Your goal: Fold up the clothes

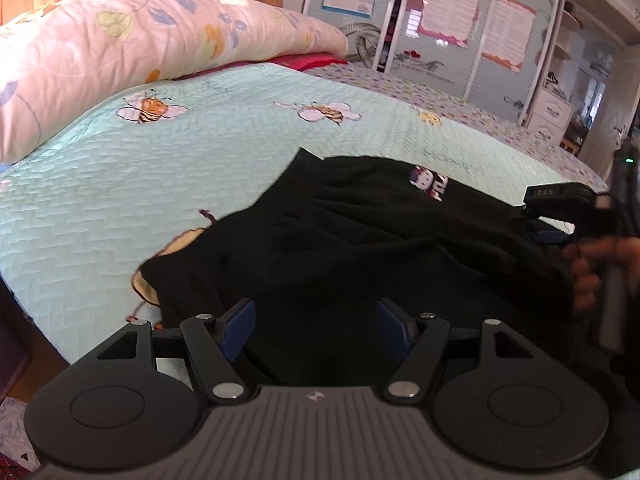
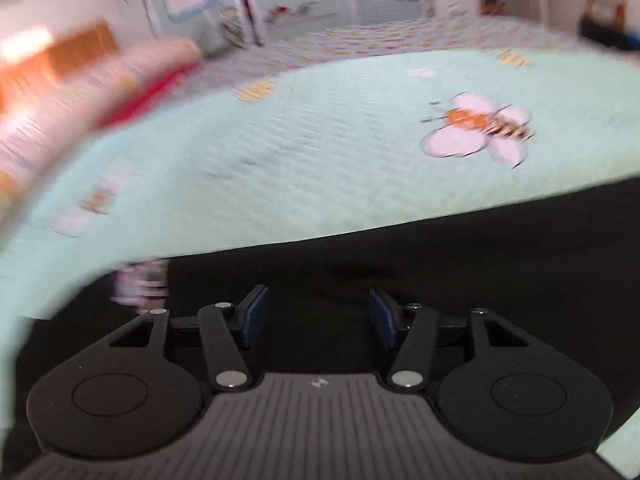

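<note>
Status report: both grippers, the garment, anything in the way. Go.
Left gripper open above black garment. Right gripper open, nothing between pads. Garment rumpled on bee-print quilt, unfolded. Floral pillow lies apart; nothing blocking.

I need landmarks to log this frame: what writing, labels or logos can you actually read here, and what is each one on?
"DAS": small panel on the right gripper, as seen from the left wrist.
"HONEY", partly hidden: mint bedspread beside the black garment.
Garment's cartoon print: letters unreadable.
Pink-bordered posters on the wardrobe doors: too small.
Right wrist view: too blurred.
</note>
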Motion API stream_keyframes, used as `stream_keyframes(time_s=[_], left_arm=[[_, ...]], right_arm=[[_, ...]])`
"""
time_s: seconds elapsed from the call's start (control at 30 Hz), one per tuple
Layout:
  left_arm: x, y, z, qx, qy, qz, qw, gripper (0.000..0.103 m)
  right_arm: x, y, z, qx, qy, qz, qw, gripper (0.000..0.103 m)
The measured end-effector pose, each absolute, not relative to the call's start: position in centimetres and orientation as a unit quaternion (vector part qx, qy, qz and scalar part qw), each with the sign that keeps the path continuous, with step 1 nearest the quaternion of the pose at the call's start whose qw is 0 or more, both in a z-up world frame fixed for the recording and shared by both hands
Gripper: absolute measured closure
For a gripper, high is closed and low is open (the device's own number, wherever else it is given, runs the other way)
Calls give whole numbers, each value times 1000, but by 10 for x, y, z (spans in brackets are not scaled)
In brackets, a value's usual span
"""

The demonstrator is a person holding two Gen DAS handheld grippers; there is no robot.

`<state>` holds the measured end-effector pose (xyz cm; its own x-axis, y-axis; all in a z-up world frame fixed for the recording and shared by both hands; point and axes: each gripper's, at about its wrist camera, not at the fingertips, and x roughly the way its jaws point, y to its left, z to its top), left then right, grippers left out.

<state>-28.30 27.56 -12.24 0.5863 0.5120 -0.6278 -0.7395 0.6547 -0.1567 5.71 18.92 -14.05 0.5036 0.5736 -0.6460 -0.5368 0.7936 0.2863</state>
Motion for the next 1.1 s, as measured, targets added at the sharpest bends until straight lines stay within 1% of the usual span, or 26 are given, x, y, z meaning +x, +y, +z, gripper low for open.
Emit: stream_keyframes(time_s=[0.03, 0.1, 0.17, 0.27, 0.33, 0.37, 0.43, 0.53, 0.67, 0.73, 0.8, 1.0, 1.1], left_arm=[[-280, 273, -123, -204, 281, 359, 867, 33], [-273, 268, -125, -202, 292, 349, 867, 33], [-270, 260, -125, -203, 303, 337, 868, 33], [-269, 244, -122, -188, 306, 328, 874, 33], [-264, 237, -122, -185, 310, 325, 874, 33], [-261, 234, -122, -183, 312, 322, 875, 33], [-251, 228, -127, -171, 325, 313, 876, 30], [-240, 222, -139, -153, 355, 309, 869, 30], [-246, 214, -154, -143, 365, 314, 865, 28], [-246, 212, -157, -134, 367, 313, 866, 26], [-245, 211, -160, -127, 370, 313, 865, 23], [-245, 199, -151, -123, 379, 324, 858, 23], [-242, 186, -138, -107, 366, 311, 871, 23]], right_arm=[[46, 184, -142, 10, 379, 336, 862, 46], [31, 177, -155, -54, 369, 341, 863, 44], [17, 167, -166, -108, 355, 339, 865, 45], [9, 124, -154, -62, 329, 288, 897, 44], [-4, 98, -143, -30, 312, 291, 904, 43], [-12, 89, -140, -30, 305, 306, 901, 43], [-27, 76, -142, -54, 309, 320, 894, 42], [-35, 51, -157, -81, 357, 302, 880, 42], [-48, -7, -159, -92, 342, 275, 894, 42], [-55, -35, -159, -96, 341, 247, 902, 36], [-67, -57, -157, -93, 341, 237, 905, 36], [-90, -82, -154, -86, 343, 226, 908, 35], [-101, -81, -149, -75, 302, 238, 920, 35]])
